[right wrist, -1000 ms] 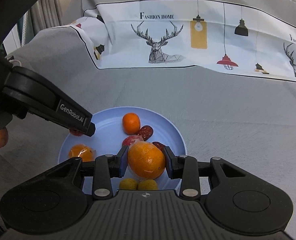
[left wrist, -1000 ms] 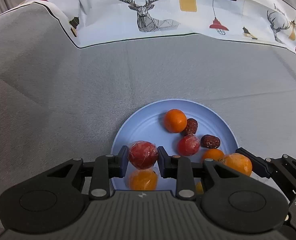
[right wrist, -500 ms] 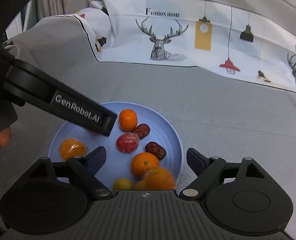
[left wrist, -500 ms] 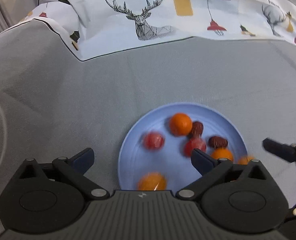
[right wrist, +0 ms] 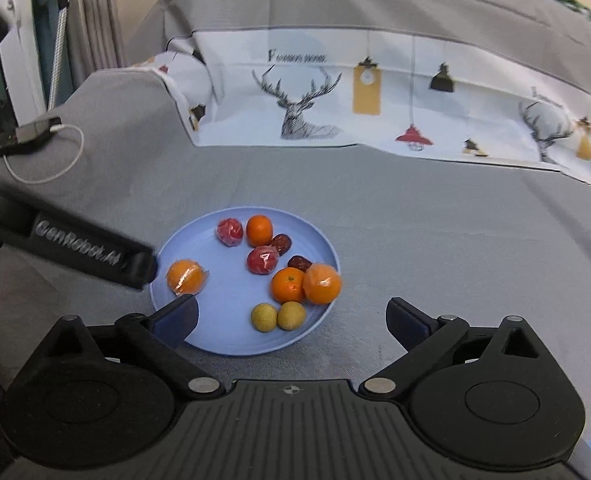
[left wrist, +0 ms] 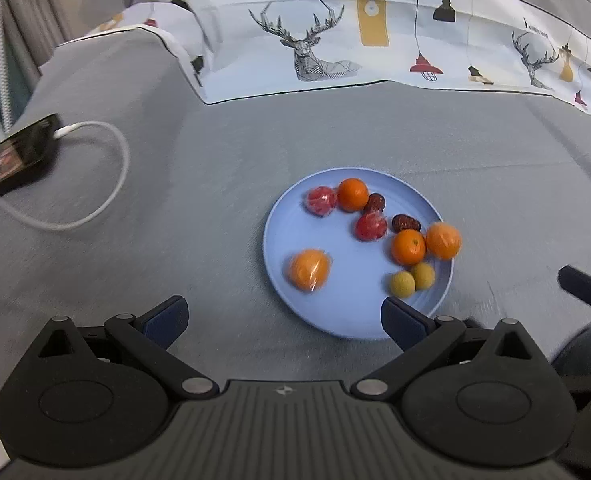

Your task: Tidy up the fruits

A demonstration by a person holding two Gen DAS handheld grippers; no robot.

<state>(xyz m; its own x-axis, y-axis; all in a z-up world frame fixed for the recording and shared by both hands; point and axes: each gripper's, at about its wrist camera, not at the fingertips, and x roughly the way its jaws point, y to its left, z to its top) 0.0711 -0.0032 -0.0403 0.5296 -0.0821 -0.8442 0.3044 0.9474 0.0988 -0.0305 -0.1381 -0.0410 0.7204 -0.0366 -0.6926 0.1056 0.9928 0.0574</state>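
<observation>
Fruit (left wrist: 407,247) is gathered on the blue plate (left wrist: 295,236); nothing is held by the left gripper (left wrist: 283,320), spread wide, or by the right gripper (right wrist: 291,318), whose jaws are opening.

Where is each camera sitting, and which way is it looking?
Left wrist view: sits on the left claw, looking down at the blue plate on grey cloth; its open fingers show, the right claw's tip at the right edge.
Right wrist view: sits on the right claw, jaws opening and empty, facing the plate; the left claw's finger crosses at left.
Both share the plate of fruit, deer-print cloth and white cable.
</observation>
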